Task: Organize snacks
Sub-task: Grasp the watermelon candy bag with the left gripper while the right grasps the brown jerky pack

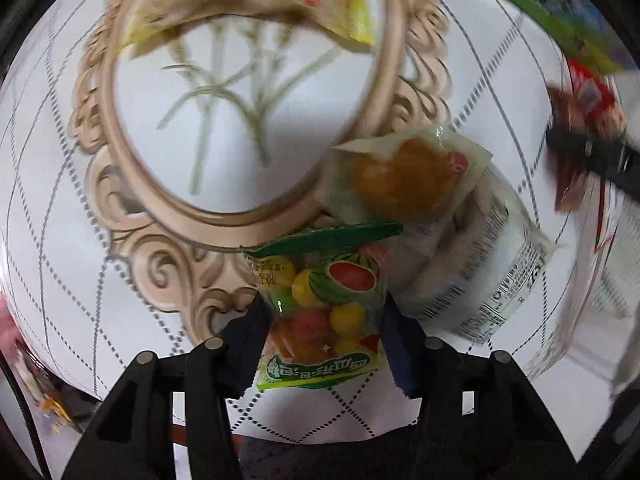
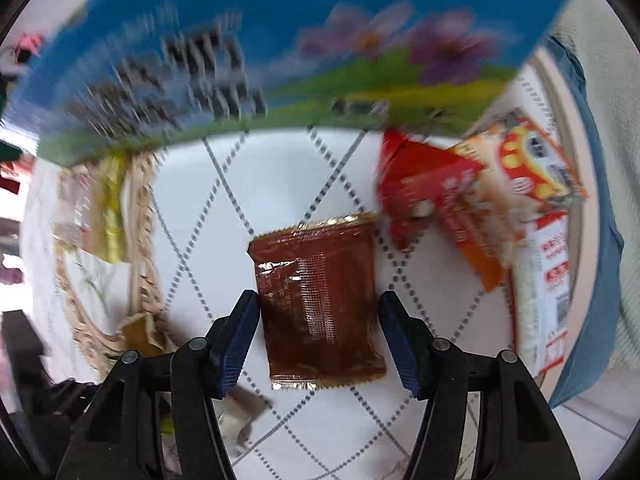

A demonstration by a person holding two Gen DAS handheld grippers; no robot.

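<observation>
Lying between right gripper (image 2: 318,340) jaws: brown packet (image 2: 318,300).

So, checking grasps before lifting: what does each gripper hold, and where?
Left gripper squeezes the fruit candy bag by its side edges. Right gripper straddles the brown packet; contact unclear.

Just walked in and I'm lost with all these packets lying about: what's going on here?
A person is sorting snacks with a hand-held claw in each hand. The left claw is down over a clear fruit-printed candy bag with a green top, its pads at the bag's sides. The right claw straddles a flat brown foil packet, with a visible gap on the right side. Both packets lie on the white quilted tablecloth; neither is lifted yet. A blue printed box stands beyond.
</observation>
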